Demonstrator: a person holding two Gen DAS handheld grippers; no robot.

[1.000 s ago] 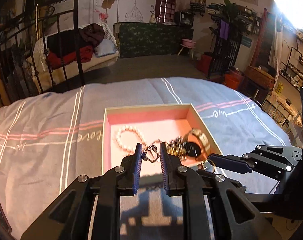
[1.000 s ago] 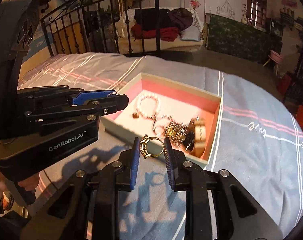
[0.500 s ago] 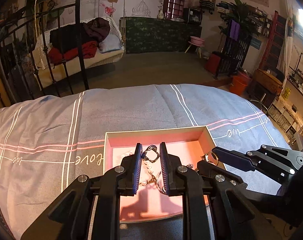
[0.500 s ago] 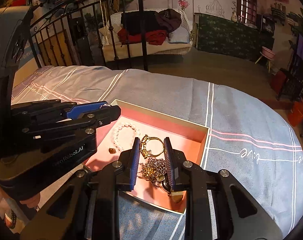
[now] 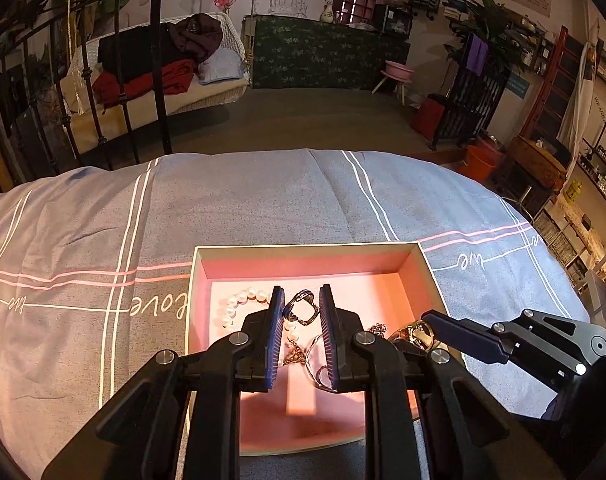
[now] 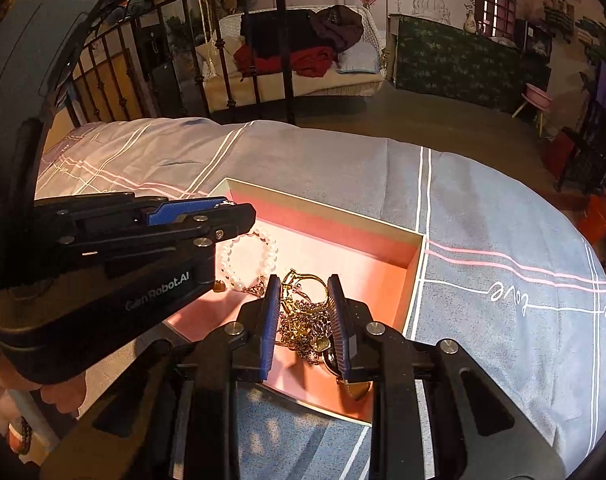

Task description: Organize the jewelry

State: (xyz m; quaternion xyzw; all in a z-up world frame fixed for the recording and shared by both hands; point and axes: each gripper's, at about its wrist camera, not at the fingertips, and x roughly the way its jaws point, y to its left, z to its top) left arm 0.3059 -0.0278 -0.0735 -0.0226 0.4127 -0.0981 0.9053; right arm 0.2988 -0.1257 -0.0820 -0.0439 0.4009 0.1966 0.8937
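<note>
Pearls [image 5: 239, 304] and tangled chains [image 6: 303, 328] crowded the box [image 5: 303, 250] on the bed [image 5: 263, 200]. Above it, the left gripper [image 5: 301, 310] clamped a dark ring [image 5: 301, 307]; the right gripper [image 6: 303, 298] pinched a gold ring [image 6: 305, 284].

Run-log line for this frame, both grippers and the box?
left gripper: shut on dark ring | right gripper: shut on gold ring | both over pink box | inside: pearl bracelet, chain pile
</note>
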